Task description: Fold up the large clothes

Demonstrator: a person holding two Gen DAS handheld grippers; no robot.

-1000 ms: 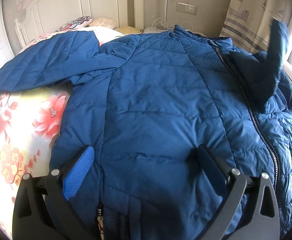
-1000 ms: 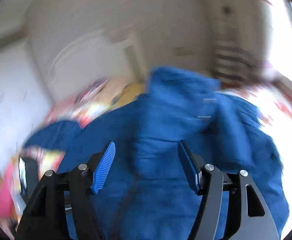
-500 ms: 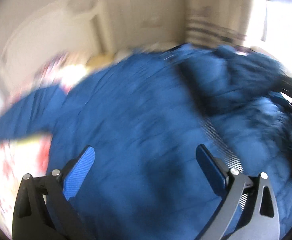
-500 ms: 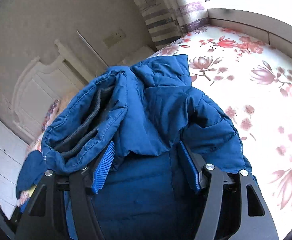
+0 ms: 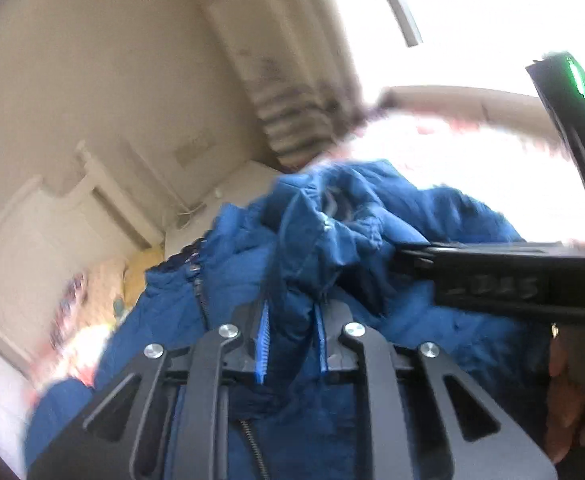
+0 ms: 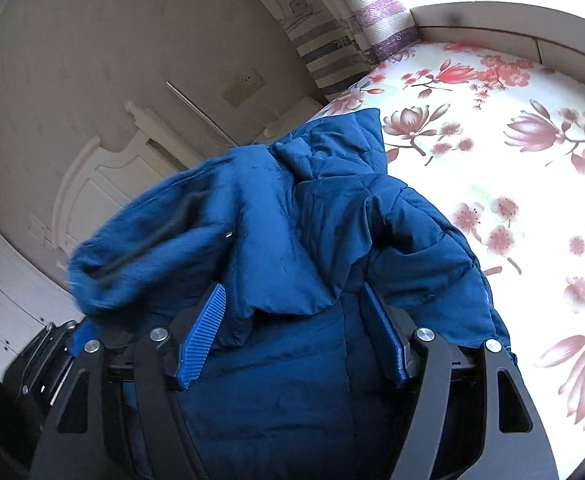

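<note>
Jacket (image 6: 292,240) is bunched up on the floral bed (image 6: 532,160) — your left gripper (image 5: 292,336) tilts down, closing on a fold of it. Right gripper (image 6: 292,320) also angles down, jaws opening — fabric sits loose between them.
</note>
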